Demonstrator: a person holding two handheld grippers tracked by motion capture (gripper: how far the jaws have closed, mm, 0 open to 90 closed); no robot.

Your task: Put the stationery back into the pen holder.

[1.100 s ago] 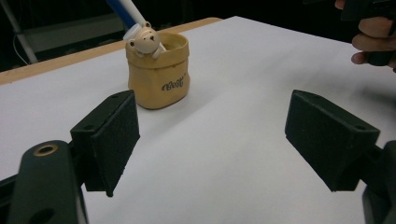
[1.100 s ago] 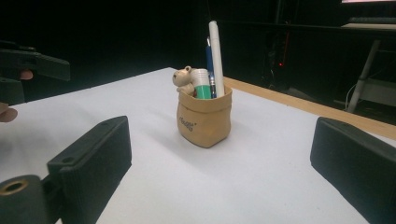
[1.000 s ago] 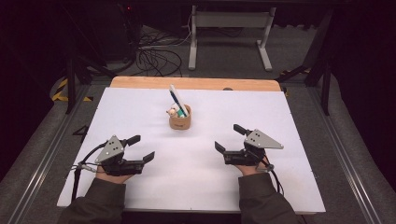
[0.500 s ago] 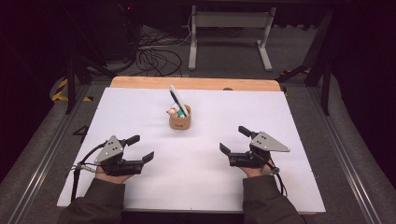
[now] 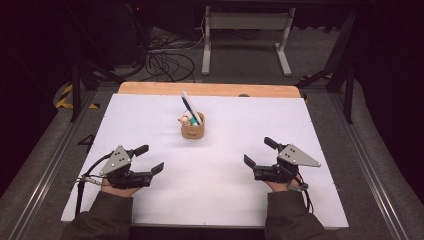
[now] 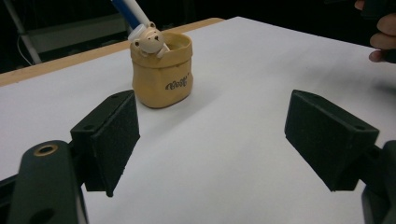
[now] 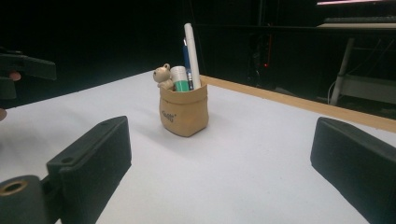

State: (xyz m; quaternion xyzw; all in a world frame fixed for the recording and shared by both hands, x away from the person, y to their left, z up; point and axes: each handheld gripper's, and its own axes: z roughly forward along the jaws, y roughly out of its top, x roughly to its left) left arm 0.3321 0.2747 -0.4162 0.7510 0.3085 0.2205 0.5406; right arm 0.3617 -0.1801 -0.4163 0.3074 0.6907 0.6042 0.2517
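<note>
- Surface (image 5: 150, 130): lying white, carrying the pen pot near its far middle.
- Left hand-held gripper (image 5: 149, 159), right hand-held gripper (image 5: 257, 152): both resting nearer than the pot, flanking it, jaws standing apart.
- Pen pot (image 5: 192, 129): standing upright, holding pens; approaching level is advisable to avoid tipping.

You have one piece of lettering in sight: a short dark word printed on the front of the tan pen pot (image 6: 161, 70), low on its wall, below the small bear figure (image 6: 148, 41) perched at the pot's rim. In your left gripper view it looks like curly script, but the letters are too soft to read for certain. In your right gripper view the same print on the pot is only a blur.
</note>
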